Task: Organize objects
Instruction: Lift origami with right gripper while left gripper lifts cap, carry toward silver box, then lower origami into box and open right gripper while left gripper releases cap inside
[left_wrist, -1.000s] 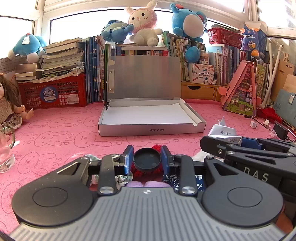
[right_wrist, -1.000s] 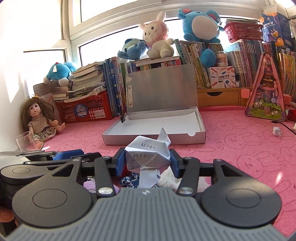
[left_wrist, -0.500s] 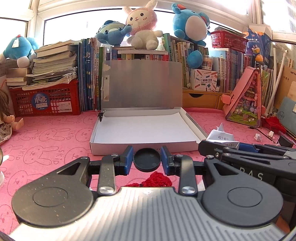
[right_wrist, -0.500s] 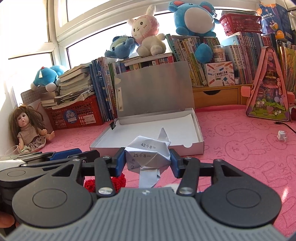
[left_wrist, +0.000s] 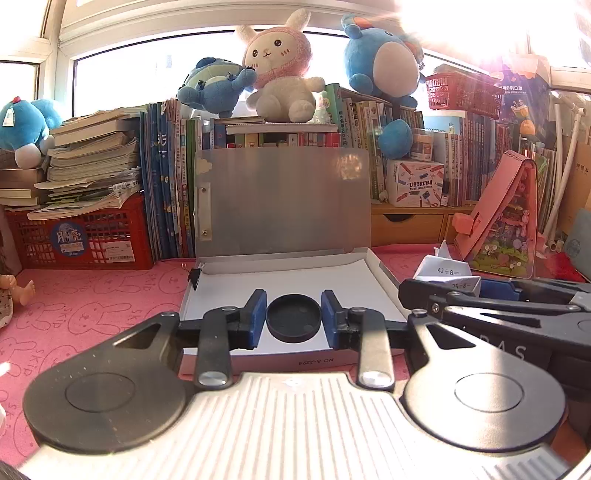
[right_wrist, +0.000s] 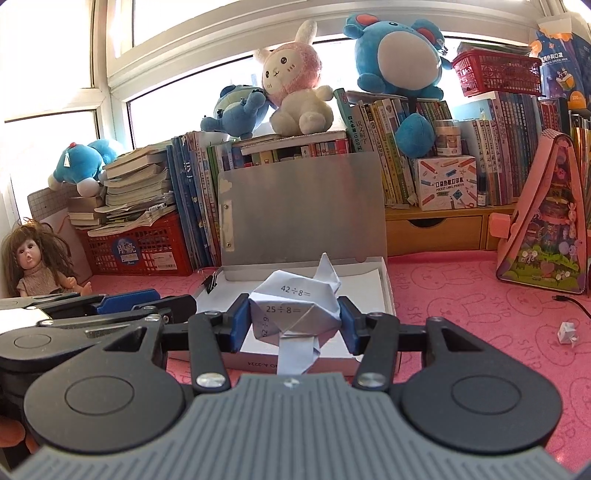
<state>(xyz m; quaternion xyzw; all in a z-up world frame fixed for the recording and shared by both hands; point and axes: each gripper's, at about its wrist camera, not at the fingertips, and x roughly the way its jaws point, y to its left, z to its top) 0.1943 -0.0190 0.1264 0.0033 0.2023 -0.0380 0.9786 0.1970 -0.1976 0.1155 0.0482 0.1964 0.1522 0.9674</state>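
My left gripper (left_wrist: 293, 317) is shut on a round black lid (left_wrist: 293, 322) and holds it over the front part of the open silver box (left_wrist: 288, 360). The box lid (left_wrist: 284, 201) stands upright at the back. My right gripper (right_wrist: 294, 319) is shut on a folded white paper figure (right_wrist: 295, 306) printed with sums, over the front edge of the same box (right_wrist: 388, 291). The right gripper also shows at the right of the left wrist view (left_wrist: 480, 295), with the paper figure (left_wrist: 447, 271) in it.
A pink rabbit-print mat (right_wrist: 461, 306) covers the table. Books, red crates (left_wrist: 81, 236) and plush toys line the back. A doll (right_wrist: 35, 258) sits at the left, a pink triangular toy house (right_wrist: 546, 236) at the right. A small paper scrap (right_wrist: 567, 332) and a cable lie at the right.
Both grippers have moved forward from the pile of objects to the box, each carrying its object. The lid and the paper figure now hang over the box's front part.
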